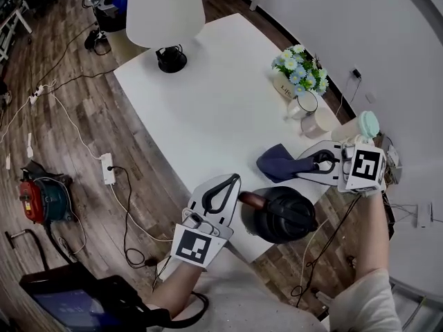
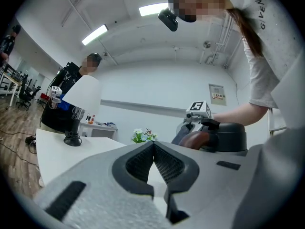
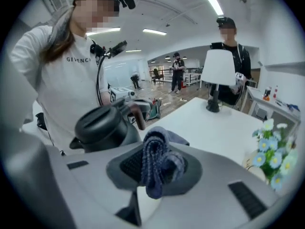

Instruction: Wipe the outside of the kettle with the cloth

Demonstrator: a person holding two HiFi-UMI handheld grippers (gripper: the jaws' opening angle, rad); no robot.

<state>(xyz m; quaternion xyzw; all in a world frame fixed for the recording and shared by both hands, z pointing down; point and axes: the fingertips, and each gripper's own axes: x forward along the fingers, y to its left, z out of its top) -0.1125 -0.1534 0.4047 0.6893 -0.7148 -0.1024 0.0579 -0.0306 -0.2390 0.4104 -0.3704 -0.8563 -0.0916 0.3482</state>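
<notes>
- Blue knit cloth (image 3: 157, 168): soft, light; my right hand-held gripper (image 1: 304, 166) is clamped on its bunched fold.
- Kettle (image 1: 284, 215), near bench (image 1: 208, 109) edge: rigid, likely heavy; steady it by the handle (image 1: 250, 200).
- Left hand-held gripper (image 1: 225, 189): jaws together, empty.

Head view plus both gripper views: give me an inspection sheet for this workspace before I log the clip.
Surface: white table, no spills seen.
Job's things: black kettle near the front edge; blue cloth beside it.
Clutter: lamp, flowers and mug towards the far side.
Grippers: left gripper shut and empty, near the kettle's handle; right gripper shut on the cloth.
Cables: power strip and leads on the floor.
Surroundings: wood floor, red machine, a bystander behind the lamp.
</notes>
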